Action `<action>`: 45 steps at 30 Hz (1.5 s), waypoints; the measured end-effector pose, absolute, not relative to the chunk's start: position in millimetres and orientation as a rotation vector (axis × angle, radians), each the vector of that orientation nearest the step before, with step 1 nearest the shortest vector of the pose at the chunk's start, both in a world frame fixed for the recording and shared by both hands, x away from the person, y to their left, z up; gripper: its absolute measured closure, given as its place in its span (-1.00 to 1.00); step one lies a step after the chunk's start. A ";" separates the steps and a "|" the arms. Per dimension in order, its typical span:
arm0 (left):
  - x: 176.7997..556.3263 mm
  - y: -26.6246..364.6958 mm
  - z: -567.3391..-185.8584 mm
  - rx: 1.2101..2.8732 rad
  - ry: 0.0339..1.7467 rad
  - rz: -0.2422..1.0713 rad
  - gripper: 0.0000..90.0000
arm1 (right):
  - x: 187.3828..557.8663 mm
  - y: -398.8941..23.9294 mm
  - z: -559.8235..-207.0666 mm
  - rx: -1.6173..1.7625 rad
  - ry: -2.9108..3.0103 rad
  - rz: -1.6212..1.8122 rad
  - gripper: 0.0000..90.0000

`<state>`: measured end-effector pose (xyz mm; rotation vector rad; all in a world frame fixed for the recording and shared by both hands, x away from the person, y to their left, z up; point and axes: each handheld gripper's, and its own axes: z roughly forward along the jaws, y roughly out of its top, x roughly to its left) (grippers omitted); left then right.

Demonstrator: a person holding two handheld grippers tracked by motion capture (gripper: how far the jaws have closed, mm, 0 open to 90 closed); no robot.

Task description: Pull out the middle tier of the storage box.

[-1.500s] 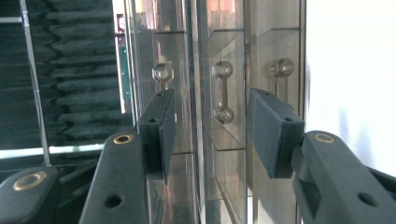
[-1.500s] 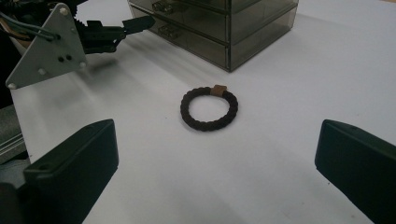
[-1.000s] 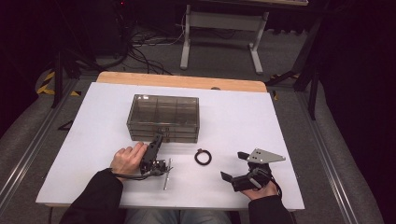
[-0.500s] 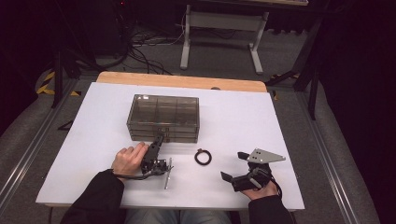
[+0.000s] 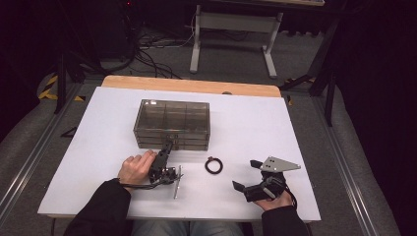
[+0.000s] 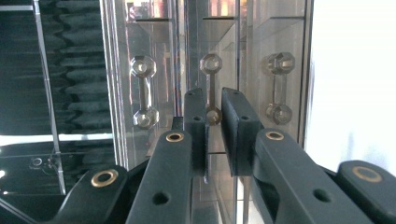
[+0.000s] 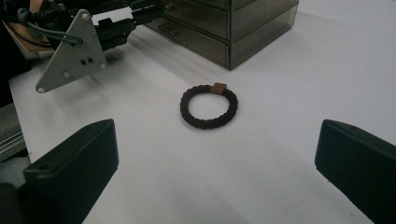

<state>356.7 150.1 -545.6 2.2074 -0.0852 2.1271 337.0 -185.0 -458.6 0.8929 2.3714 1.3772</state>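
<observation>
Two grippers work at a white table (image 5: 98, 147) on which a clear drawer box (image 5: 172, 123) stands. The left gripper (image 6: 214, 116) has just been closing, and its jaws now pinch the thin handle (image 6: 210, 88) of the middle drawer front; in the high view the left hand (image 5: 137, 167) lies just before the box. The right gripper (image 7: 215, 154) rests near the table's front edge with its jaws wide apart and nothing between them, facing a dark braided ring (image 7: 208, 106) that lies flat on the table, near the box but apart from it. Likely faults: the handle is narrow and smooth-looking, so the pads may slip off under a pull; the box looks light and unanchored, so it may slide toward the person instead of the drawer opening; a skewed pull may jam the drawer; and the ring, lying low, may be pushed aside rather than gripped.
</observation>
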 end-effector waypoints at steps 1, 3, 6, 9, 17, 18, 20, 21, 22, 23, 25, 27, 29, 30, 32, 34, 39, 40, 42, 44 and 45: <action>356.6 150.1 -545.8 2.206 -0.084 2.127 0.80 | 337.0 -185.0 -458.6 0.893 2.371 1.378 -1.00; 356.4 149.9 -545.7 2.198 -0.083 2.136 0.80 | 337.0 -185.1 -458.6 0.892 2.371 1.378 -1.00; 356.4 149.5 -545.3 2.204 -0.085 2.133 0.80 | 337.0 -185.3 -458.5 0.894 2.370 1.379 -0.99; 354.8 149.3 -545.1 2.215 -0.077 2.119 0.80 | 337.1 -185.4 -458.5 0.894 2.370 1.379 -1.00; 351.5 150.2 -545.8 2.206 -0.087 2.122 0.80 | 337.2 -185.1 -458.8 0.895 2.372 1.375 -1.00; 351.5 150.2 -545.8 2.206 -0.087 2.122 0.80 | 337.2 -185.1 -458.8 0.895 2.372 1.375 -1.00; 350.8 150.4 -546.1 2.204 -0.092 2.124 0.80 | 337.3 -185.1 -458.9 0.895 2.373 1.374 -1.00; 350.3 150.6 -546.1 2.203 -0.092 2.123 0.80 | 337.3 -185.1 -458.9 0.896 2.373 1.374 -1.00; 349.7 150.8 -545.9 2.209 -0.093 2.120 0.80 | 337.3 -185.1 -458.9 0.896 2.373 1.374 -1.00; 349.1 150.8 -545.9 2.208 -0.095 2.119 0.80 | 337.3 -185.1 -458.9 0.895 2.372 1.374 -1.00; 348.1 151.2 -546.0 2.200 -0.101 2.120 0.80 | 337.3 -185.3 -458.8 0.896 2.371 1.375 -1.00; 347.3 151.0 -545.6 2.206 -0.104 2.124 0.80 | 337.3 -185.4 -458.8 0.896 2.371 1.375 -1.00; 345.9 151.3 -545.3 2.207 -0.113 2.123 0.80 | 337.2 -185.4 -458.7 0.896 2.371 1.375 -1.00; 345.9 151.3 -545.3 2.207 -0.113 2.123 0.80 | 337.2 -185.4 -458.7 0.896 2.371 1.375 -1.00; 344.7 151.6 -545.7 2.203 -0.114 2.123 0.80 | 337.3 -185.4 -458.8 0.896 2.372 1.374 -1.00; 343.8 152.2 -546.1 2.205 -0.110 2.113 0.80 | 337.3 -185.3 -458.8 0.900 2.371 1.375 -1.00; 342.0 152.6 -545.9 2.190 -0.121 2.125 0.80 | 337.4 -184.9 -459.0 0.899 2.376 1.372 -1.00; 341.6 152.5 -545.5 2.198 -0.129 2.124 0.80 | 337.4 -184.9 -459.0 0.899 2.376 1.372 -1.00; 340.5 152.8 -545.4 2.195 -0.136 2.126 0.80 | 337.4 -185.0 -459.0 0.900 2.374 1.372 -1.00; 339.7 152.9 -545.1 2.206 -0.139 2.117 0.80 | 337.4 -185.2 -458.9 0.900 2.373 1.373 -1.00; 339.4 153.1 -545.5 2.200 -0.143 2.117 0.80 | 337.4 -185.2 -458.9 0.900 2.373 1.373 -1.00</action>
